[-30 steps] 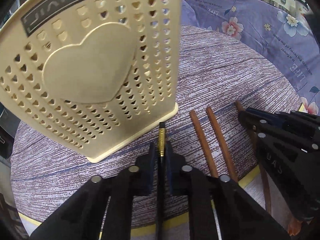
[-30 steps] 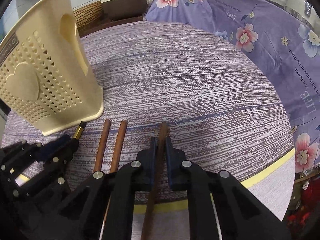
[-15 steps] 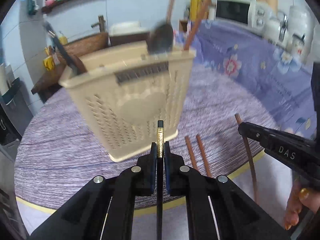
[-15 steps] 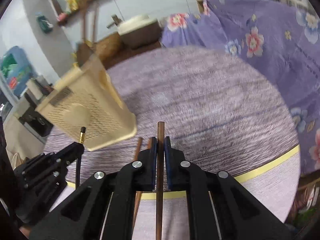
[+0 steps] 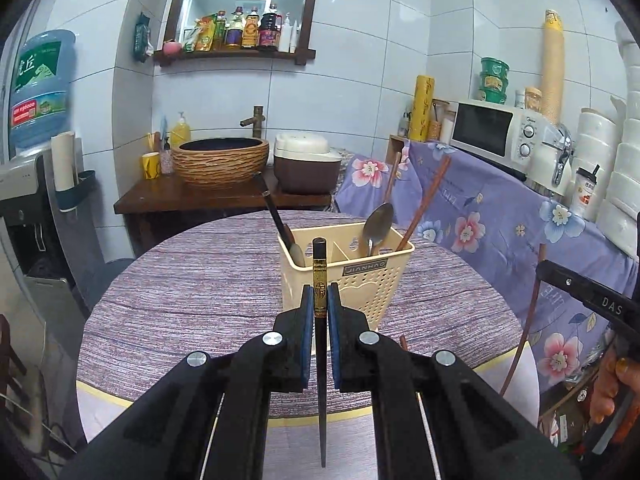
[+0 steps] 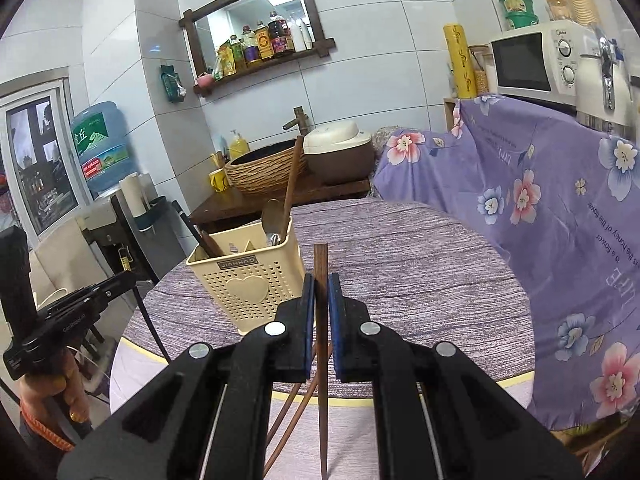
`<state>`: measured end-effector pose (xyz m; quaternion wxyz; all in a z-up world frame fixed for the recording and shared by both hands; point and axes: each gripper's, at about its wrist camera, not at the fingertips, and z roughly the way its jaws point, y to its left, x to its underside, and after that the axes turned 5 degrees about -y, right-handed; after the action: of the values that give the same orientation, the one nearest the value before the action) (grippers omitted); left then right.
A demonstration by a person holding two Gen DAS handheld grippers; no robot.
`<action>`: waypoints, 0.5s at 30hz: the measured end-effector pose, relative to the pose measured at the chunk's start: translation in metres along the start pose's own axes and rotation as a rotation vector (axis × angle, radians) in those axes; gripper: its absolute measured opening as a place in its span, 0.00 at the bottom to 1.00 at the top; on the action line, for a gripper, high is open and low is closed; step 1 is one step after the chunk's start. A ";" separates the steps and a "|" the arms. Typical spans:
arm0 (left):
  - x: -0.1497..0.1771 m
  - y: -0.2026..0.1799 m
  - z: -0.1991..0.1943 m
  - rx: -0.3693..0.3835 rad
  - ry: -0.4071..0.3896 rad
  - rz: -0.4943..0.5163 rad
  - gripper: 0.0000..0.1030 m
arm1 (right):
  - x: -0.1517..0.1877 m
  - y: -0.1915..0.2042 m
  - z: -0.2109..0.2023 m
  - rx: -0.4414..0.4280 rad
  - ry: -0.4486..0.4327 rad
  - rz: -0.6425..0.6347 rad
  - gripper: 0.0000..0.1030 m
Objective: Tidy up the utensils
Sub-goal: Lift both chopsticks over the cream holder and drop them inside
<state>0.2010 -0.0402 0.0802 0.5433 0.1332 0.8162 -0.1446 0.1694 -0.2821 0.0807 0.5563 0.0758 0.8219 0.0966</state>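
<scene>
My left gripper (image 5: 319,300) is shut on a black chopstick (image 5: 319,268) with gold bands, held upright above the table's near side. My right gripper (image 6: 319,292) is shut on a brown wooden chopstick (image 6: 320,264), also lifted. The cream perforated utensil holder (image 5: 344,280) stands on the round table; it holds a metal spoon (image 5: 378,224), a brown chopstick (image 5: 428,200) and a dark-handled utensil (image 5: 276,216). It also shows in the right wrist view (image 6: 244,280). Two brown chopsticks (image 6: 296,404) lie at the table's near edge. The right gripper appears in the left view (image 5: 588,296), the left gripper in the right view (image 6: 80,304).
The round table (image 5: 192,280) has a purple woven cloth with a yellow rim. A floral purple cover (image 6: 540,200) drapes furniture on the right. Behind stand a side table with a basin sink (image 5: 220,160), a rice cooker (image 5: 306,164) and a microwave (image 5: 496,132).
Both grippers have lifted their chopsticks off the table and pulled back and up; the views tilted from looking down at the cloth to looking level across the room.
</scene>
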 end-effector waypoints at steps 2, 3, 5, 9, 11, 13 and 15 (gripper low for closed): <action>0.001 0.004 -0.004 -0.001 0.001 -0.012 0.08 | 0.001 0.000 -0.002 0.002 -0.003 -0.001 0.08; 0.002 0.007 -0.008 0.000 0.000 -0.018 0.08 | 0.000 0.000 -0.003 0.000 -0.002 -0.001 0.08; 0.000 0.009 -0.012 0.006 -0.001 -0.023 0.08 | -0.002 -0.001 -0.007 -0.010 0.000 0.002 0.08; -0.007 0.010 -0.020 0.015 -0.016 -0.025 0.08 | -0.011 0.001 -0.012 -0.035 -0.014 -0.006 0.08; -0.014 0.011 -0.023 0.026 -0.024 -0.032 0.08 | -0.018 0.003 -0.015 -0.041 -0.028 -0.017 0.08; -0.027 0.012 -0.025 0.036 -0.034 -0.036 0.08 | -0.033 0.009 -0.015 -0.067 -0.039 -0.032 0.08; -0.042 0.012 -0.028 0.050 -0.048 -0.041 0.08 | -0.053 0.017 -0.017 -0.084 -0.067 -0.049 0.08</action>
<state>0.1971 -0.0204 0.1279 0.5563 0.1266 0.8015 -0.1792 0.1736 -0.2792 0.1386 0.5884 0.0353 0.7996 0.1147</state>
